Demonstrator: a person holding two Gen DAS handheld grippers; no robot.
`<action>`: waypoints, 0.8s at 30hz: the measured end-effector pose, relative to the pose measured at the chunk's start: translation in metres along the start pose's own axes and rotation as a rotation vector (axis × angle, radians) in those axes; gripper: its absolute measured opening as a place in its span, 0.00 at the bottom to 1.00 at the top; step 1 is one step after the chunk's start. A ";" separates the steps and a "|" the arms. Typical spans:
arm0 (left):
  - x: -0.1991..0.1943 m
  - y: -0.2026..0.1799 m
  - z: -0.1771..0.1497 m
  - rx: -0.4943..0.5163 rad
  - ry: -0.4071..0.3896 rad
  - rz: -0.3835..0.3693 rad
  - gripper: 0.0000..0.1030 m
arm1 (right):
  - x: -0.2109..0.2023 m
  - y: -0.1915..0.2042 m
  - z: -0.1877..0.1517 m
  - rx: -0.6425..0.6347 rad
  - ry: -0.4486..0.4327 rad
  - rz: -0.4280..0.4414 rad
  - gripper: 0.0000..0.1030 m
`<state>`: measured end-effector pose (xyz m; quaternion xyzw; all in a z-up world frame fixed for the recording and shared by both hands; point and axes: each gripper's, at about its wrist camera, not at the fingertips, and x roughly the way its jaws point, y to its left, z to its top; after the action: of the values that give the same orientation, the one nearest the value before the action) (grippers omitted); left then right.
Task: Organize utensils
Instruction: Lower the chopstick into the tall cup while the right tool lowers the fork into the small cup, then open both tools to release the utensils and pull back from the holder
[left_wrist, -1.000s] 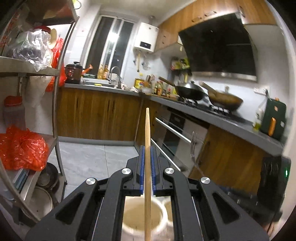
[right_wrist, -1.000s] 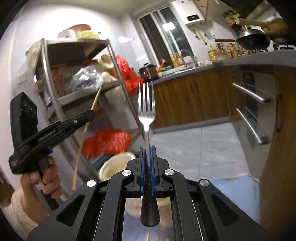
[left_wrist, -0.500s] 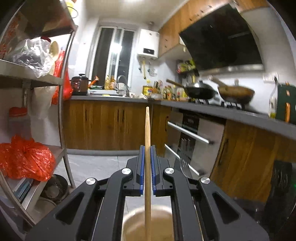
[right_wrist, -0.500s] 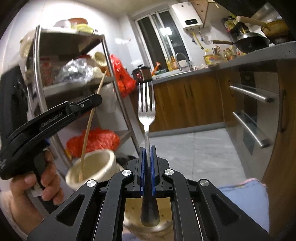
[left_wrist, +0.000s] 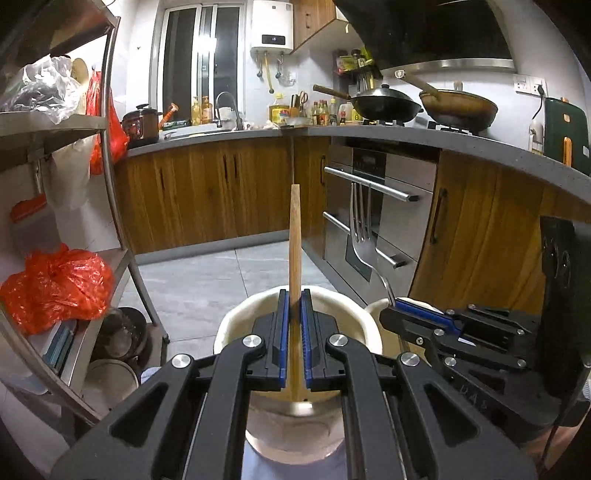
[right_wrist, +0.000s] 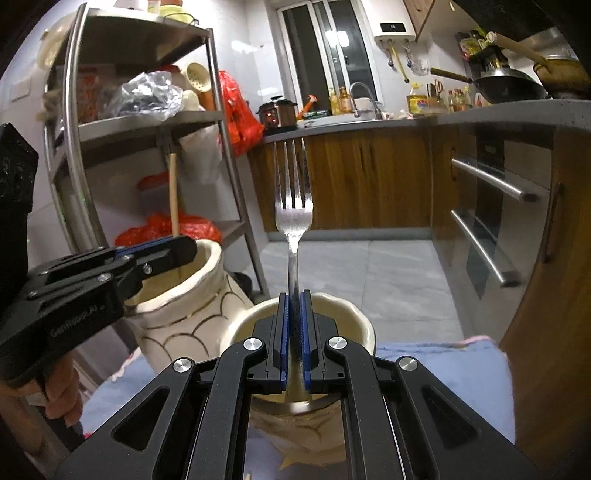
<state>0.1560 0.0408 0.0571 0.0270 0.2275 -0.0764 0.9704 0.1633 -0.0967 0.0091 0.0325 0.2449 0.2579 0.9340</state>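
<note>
My left gripper is shut on a wooden chopstick, held upright with its lower end inside a cream ceramic holder. My right gripper is shut on a metal fork, tines up, its handle end down inside a second cream holder. In the right wrist view the left gripper sits over the taller scale-patterned holder with the chopstick standing up from it. In the left wrist view the right gripper and fork are at the right.
Both holders stand on a light blue cloth. A metal shelf rack with red bags stands at the left. Wooden cabinets and an oven lie ahead and right, under a grey counter with woks.
Both grippers have come down: the chopstick and the fork went from above the holders to having their lower ends inside them. The two grippers are closer together.
</note>
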 end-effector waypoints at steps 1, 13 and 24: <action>-0.001 0.000 0.000 0.002 0.003 0.001 0.06 | 0.000 0.002 0.000 -0.014 0.007 -0.010 0.07; -0.015 0.002 0.002 -0.011 0.004 0.045 0.31 | -0.008 0.010 -0.003 -0.062 0.033 -0.046 0.07; -0.040 0.004 0.005 -0.039 -0.021 0.061 0.61 | -0.033 0.000 0.000 -0.011 -0.004 -0.027 0.24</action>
<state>0.1235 0.0502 0.0790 0.0139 0.2178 -0.0427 0.9749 0.1389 -0.1128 0.0232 0.0246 0.2420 0.2465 0.9381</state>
